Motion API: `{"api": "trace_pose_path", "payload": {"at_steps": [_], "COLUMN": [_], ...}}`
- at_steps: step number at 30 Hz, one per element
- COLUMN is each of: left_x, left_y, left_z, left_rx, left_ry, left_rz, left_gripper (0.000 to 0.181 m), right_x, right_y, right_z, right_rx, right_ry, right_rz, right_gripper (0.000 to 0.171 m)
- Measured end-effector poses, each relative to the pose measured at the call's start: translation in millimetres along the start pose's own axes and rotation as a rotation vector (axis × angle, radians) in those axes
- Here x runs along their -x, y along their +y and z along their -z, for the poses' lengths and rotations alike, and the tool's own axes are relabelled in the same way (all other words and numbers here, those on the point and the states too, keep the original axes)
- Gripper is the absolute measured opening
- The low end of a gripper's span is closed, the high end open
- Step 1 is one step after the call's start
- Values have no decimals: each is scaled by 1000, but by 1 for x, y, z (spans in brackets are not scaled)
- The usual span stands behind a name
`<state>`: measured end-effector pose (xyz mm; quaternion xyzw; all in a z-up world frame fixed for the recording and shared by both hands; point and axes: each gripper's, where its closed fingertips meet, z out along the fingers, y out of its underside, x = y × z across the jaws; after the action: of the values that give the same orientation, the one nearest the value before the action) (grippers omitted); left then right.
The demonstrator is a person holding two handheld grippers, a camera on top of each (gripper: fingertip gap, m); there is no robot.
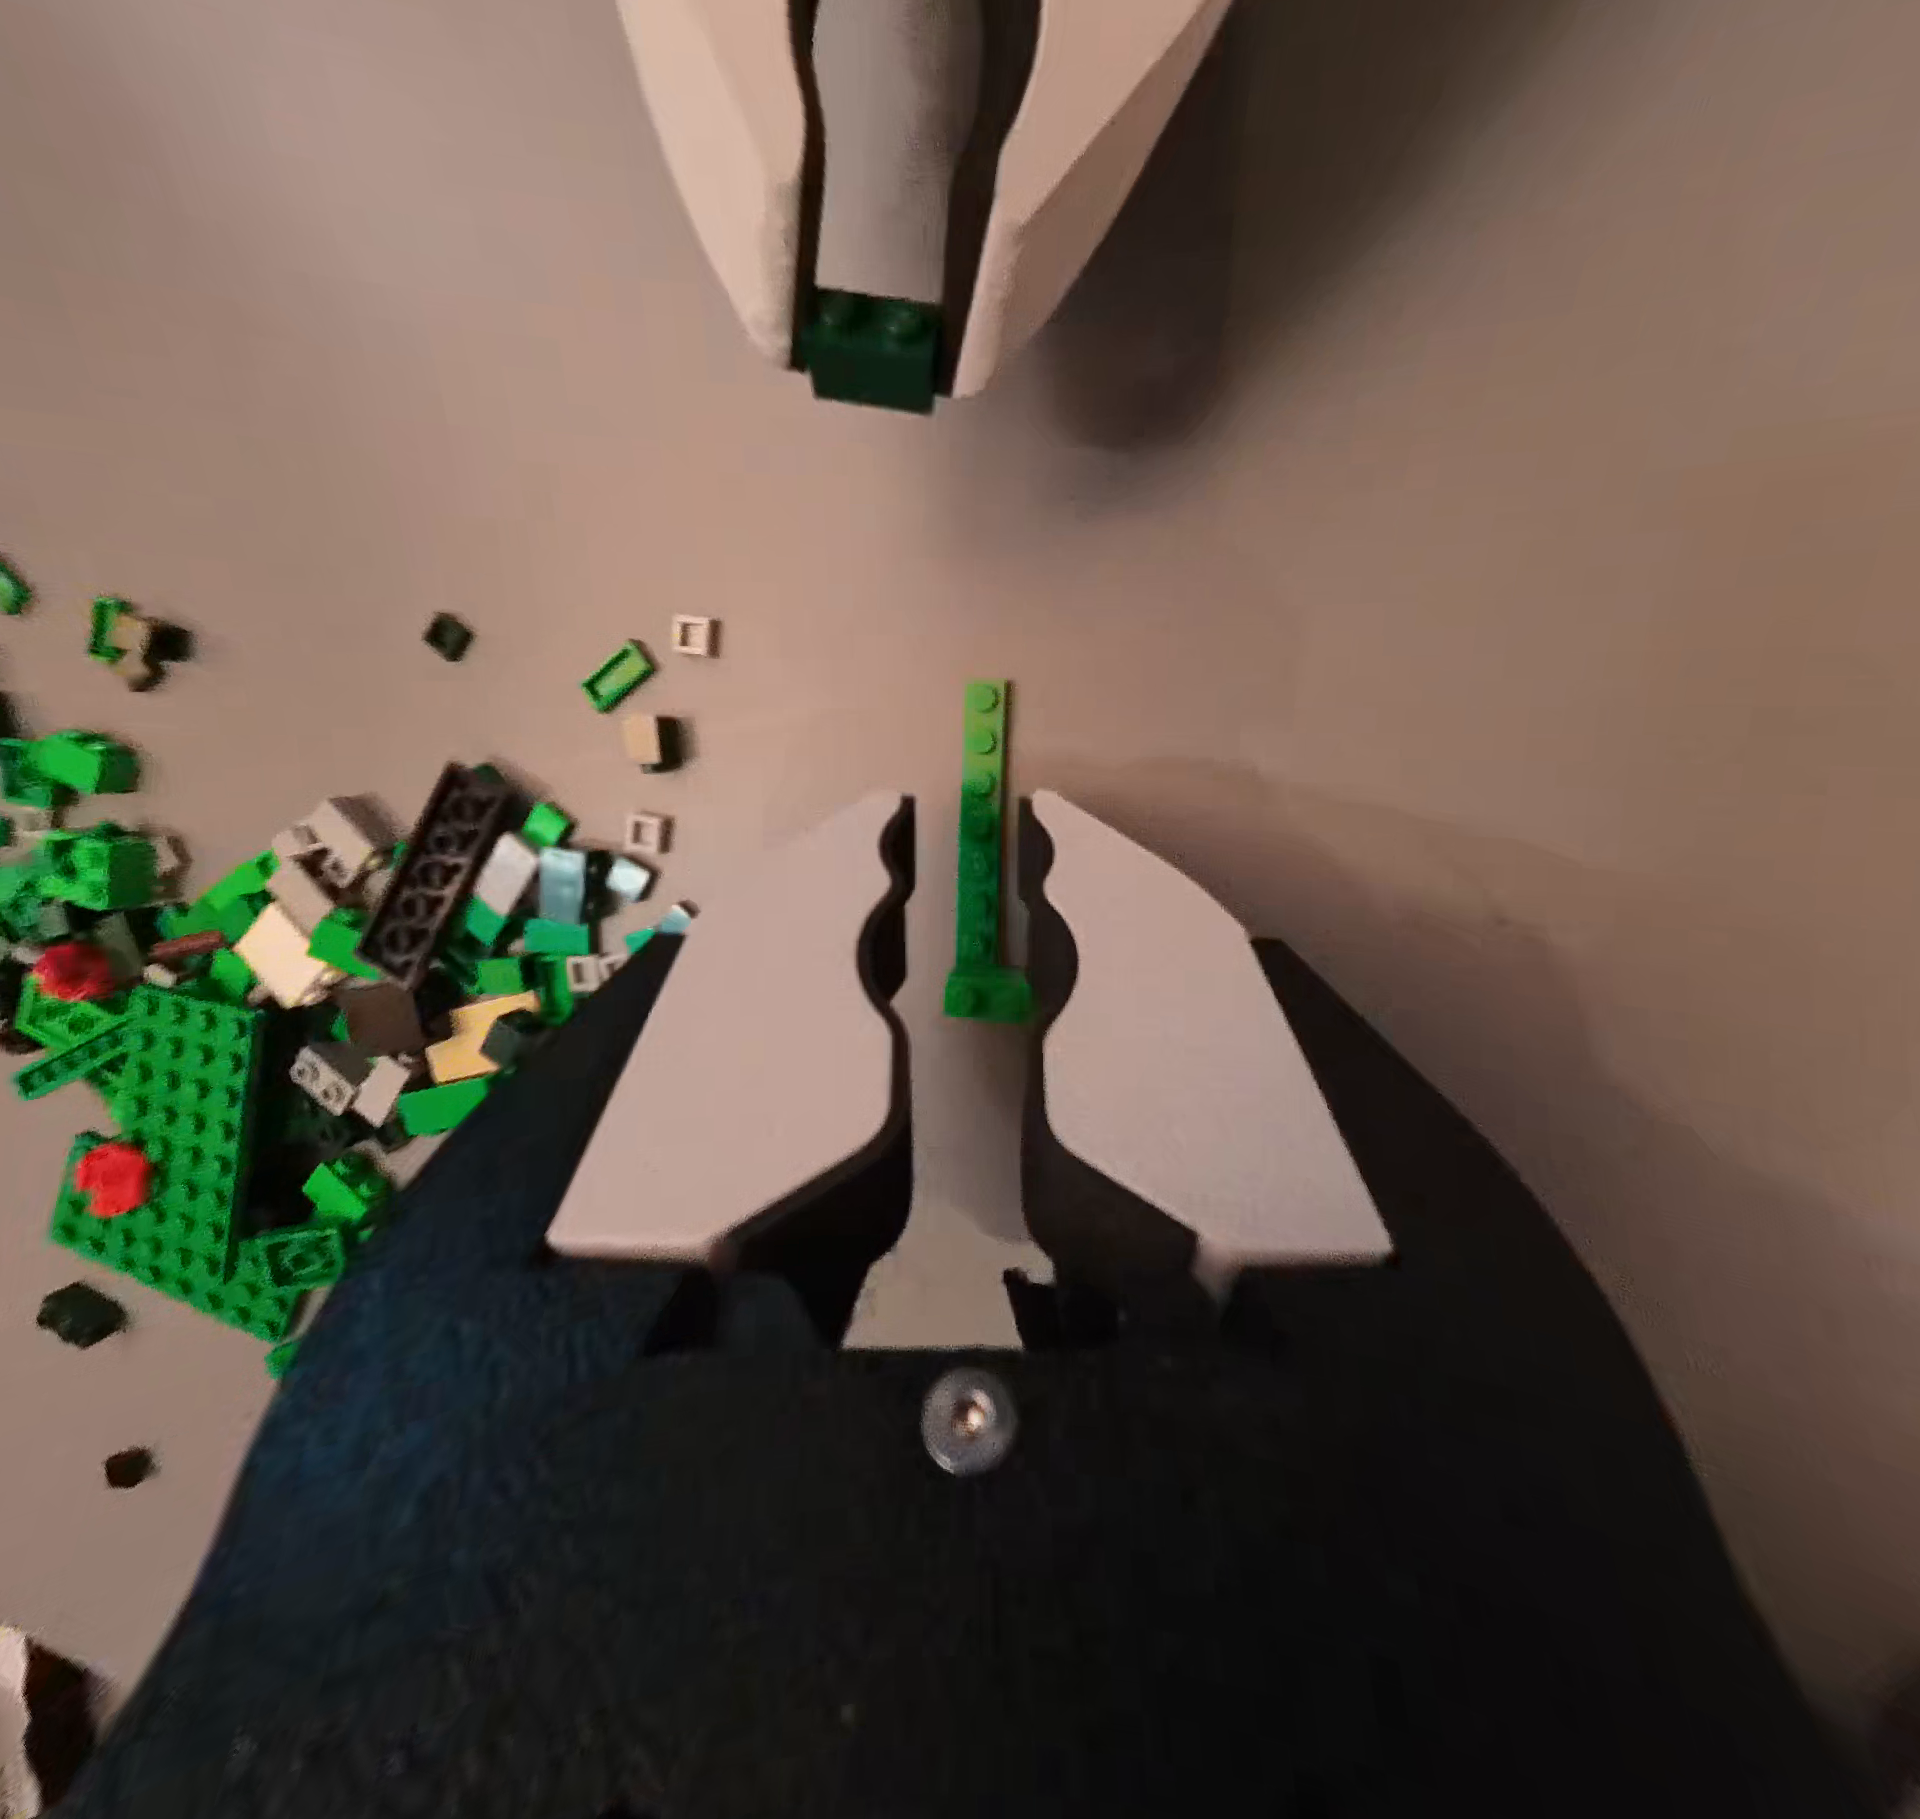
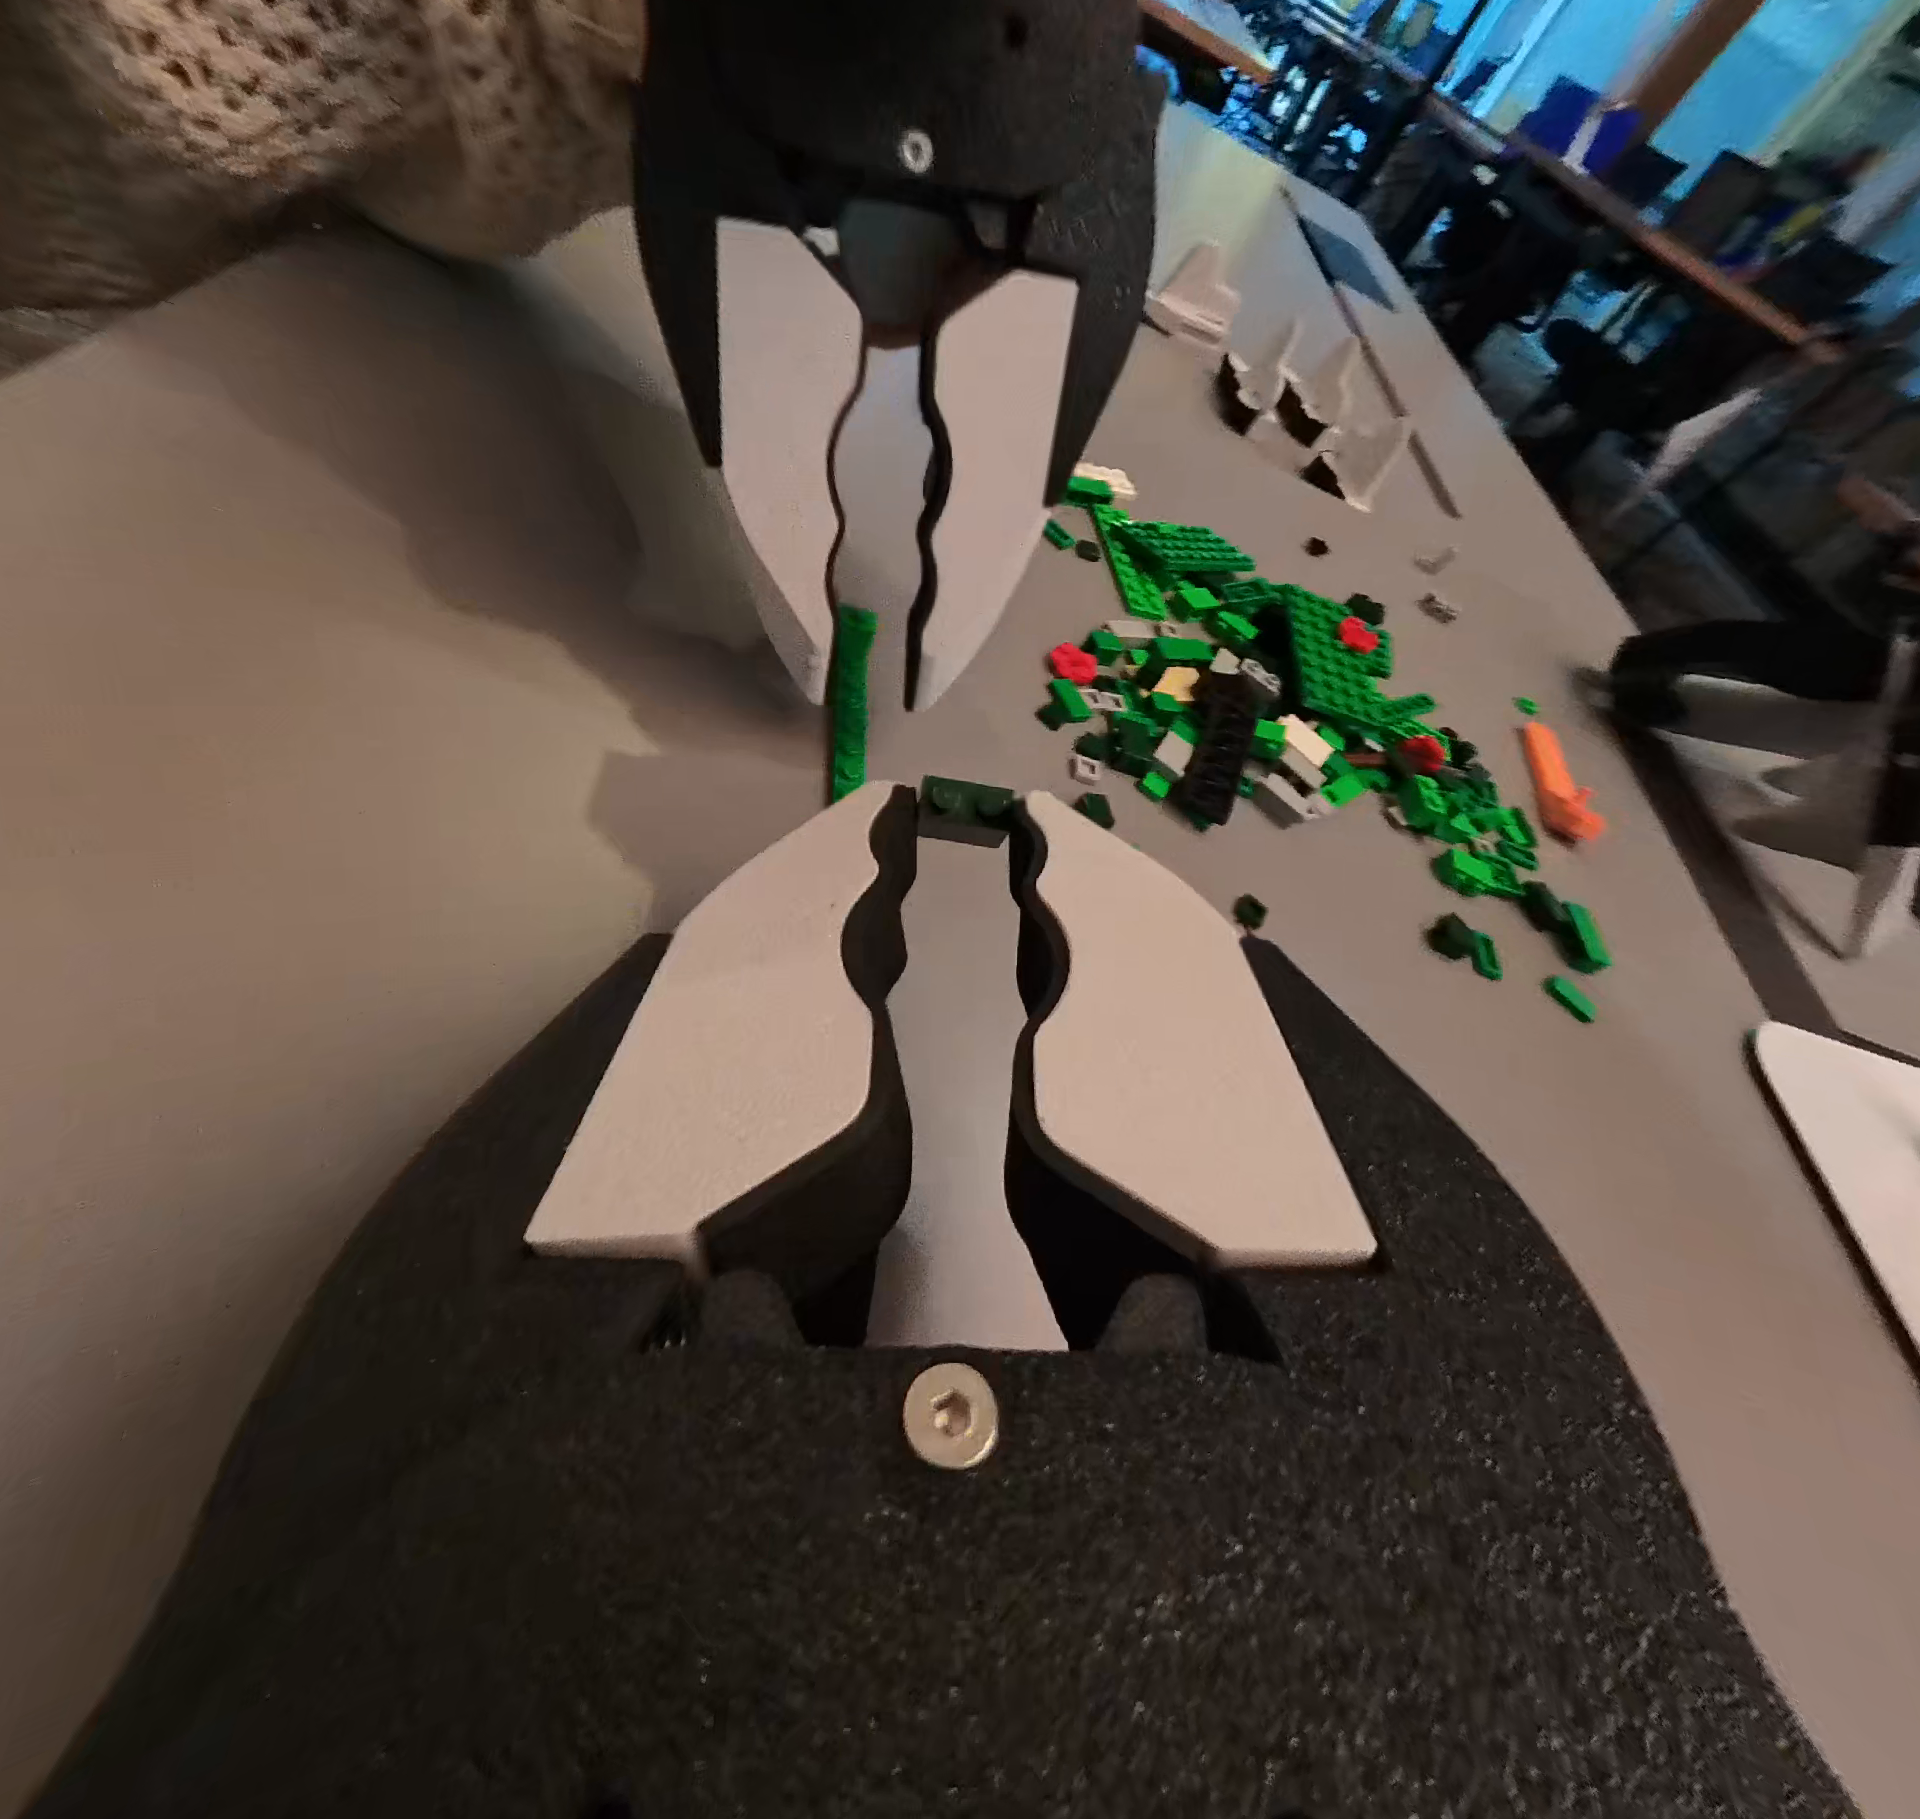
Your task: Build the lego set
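- Orange piece, a knit sleeve and far benches show only in the right wrist view.
- Loose bricks heap on the grey table, beside the left gripper.
- Left fingers straddle a long green plate, parted, seemingly not gripping it.
- Right gripper pinches a dark green brick just beyond the plate's far end.

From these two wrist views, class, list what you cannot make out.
- Left wrist view: the long green plate lies between the left gripper fingers; contact unclear.
- Left wrist view: the brick pile is blurred and cut by the left edge.
- Right wrist view: the dark green brick in the right gripper hides its underside.
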<state>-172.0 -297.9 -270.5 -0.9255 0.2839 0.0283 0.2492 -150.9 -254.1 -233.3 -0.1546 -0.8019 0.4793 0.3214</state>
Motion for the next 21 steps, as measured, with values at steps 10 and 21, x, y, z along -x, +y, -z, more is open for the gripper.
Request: {"api": "trace_pose_path", "payload": {"at_steps": [10, 21], "left_x": [-2, -5], "left_y": [17, 3], "left_z": [-9, -13], "left_rx": [204, 115], "left_ry": [174, -37], "left_rz": [54, -59], "left_gripper": [14, 5], "right_x": [8, 28], "right_y": [4, 10], "right_z": [-6, -25], "right_rx": [40, 156], "right_ry": [-63, -145], "right_rz": [9, 23], "right_gripper": [17, 17]}}
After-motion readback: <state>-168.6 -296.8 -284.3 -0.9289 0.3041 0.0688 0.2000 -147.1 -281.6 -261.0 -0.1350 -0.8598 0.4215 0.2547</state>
